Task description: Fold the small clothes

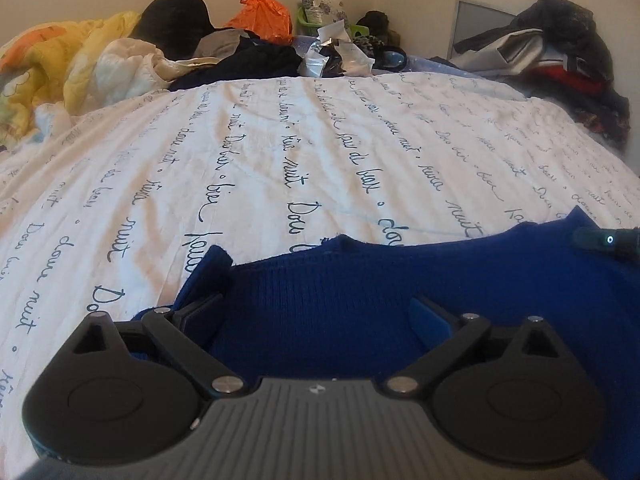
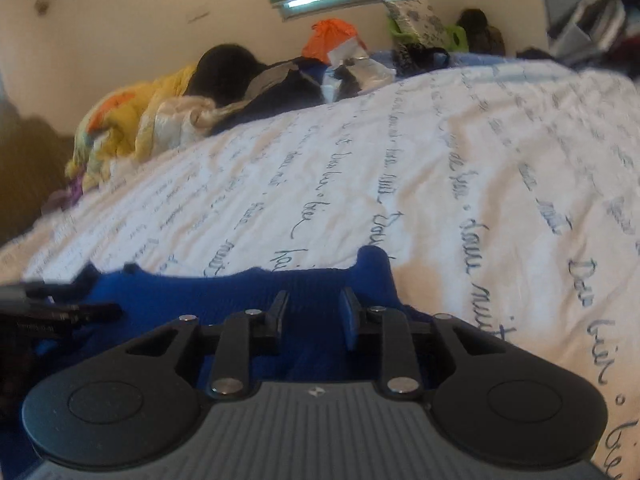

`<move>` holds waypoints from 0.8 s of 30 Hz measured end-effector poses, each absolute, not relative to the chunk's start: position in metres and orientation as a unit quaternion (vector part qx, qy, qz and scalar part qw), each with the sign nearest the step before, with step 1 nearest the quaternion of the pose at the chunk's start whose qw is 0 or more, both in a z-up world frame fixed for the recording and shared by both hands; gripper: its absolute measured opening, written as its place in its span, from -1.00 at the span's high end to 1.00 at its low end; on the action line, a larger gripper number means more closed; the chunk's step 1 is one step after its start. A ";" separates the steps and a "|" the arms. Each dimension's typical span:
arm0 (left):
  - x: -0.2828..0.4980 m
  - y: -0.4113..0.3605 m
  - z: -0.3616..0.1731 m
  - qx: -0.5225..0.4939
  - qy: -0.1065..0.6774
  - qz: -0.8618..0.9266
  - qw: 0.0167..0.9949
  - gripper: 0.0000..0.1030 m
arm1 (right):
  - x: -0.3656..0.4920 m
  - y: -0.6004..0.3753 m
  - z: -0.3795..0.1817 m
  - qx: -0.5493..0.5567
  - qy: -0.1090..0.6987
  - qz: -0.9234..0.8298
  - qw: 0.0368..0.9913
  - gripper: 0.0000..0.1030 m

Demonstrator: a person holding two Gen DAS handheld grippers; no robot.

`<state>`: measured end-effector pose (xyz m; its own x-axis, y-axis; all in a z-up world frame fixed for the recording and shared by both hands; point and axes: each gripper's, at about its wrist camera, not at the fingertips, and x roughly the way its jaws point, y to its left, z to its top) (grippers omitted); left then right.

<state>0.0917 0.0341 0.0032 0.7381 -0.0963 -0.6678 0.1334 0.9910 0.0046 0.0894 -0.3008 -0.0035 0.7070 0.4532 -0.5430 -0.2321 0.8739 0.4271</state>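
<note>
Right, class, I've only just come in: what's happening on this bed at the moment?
A person is folding a blue knitted garment on a white sheet printed with handwriting, using a handheld gripper in each hand. The left gripper stands wide open over the knit, gripping nothing. The right gripper hovers over the garment's other end, jaws a little apart, with no fabric pinched between them. Clothes and bags are piled at the far end of the bed.

1. The blue sweater [image 1: 360, 280] is dark blue and knitted, with fine ribs.
2. It lies flat on the bed [image 1: 280, 140], at the near edge.
3. One small corner [image 2: 374, 260] at its far edge sticks up.
</note>
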 end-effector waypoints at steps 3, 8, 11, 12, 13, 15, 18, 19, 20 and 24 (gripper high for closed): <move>0.093 0.030 0.003 0.031 0.358 -0.057 0.931 -0.97 | 0.091 -0.298 0.003 0.152 0.344 0.183 0.908 0.51; 0.091 0.029 0.003 0.029 0.357 -0.054 0.932 -0.98 | 0.067 -0.269 0.029 0.105 0.350 0.142 0.920 0.29; 0.091 0.029 0.003 0.030 0.357 -0.055 0.932 -0.99 | 0.065 -0.245 0.017 0.031 0.370 0.140 0.918 -0.35; 0.091 0.029 0.003 0.030 0.357 -0.055 0.932 -0.99 | 0.060 -0.242 0.010 0.002 0.347 0.141 0.927 -0.37; 0.091 0.029 0.003 0.029 0.357 -0.056 0.932 -1.00 | 0.056 -0.240 0.005 -0.020 0.333 0.142 0.932 -0.41; 0.091 0.030 0.003 0.027 0.357 -0.057 0.932 -1.00 | 0.056 -0.244 0.005 -0.006 0.330 0.143 0.933 -0.41; 0.092 0.028 0.003 0.031 0.357 -0.055 0.932 -1.00 | 0.057 -0.245 0.006 -0.009 0.332 0.143 0.933 -0.41; 0.089 0.027 0.005 0.037 0.356 -0.045 0.933 -0.98 | 0.056 -0.244 0.008 -0.015 0.335 0.138 0.932 -0.41; 0.084 0.024 0.009 0.046 0.353 -0.031 0.934 -0.95 | 0.053 -0.241 0.011 -0.026 0.339 0.126 0.932 -0.41; 0.035 0.013 0.030 0.051 0.324 -0.046 0.944 -0.97 | 0.022 -0.245 0.029 -0.010 0.331 0.114 0.937 -0.44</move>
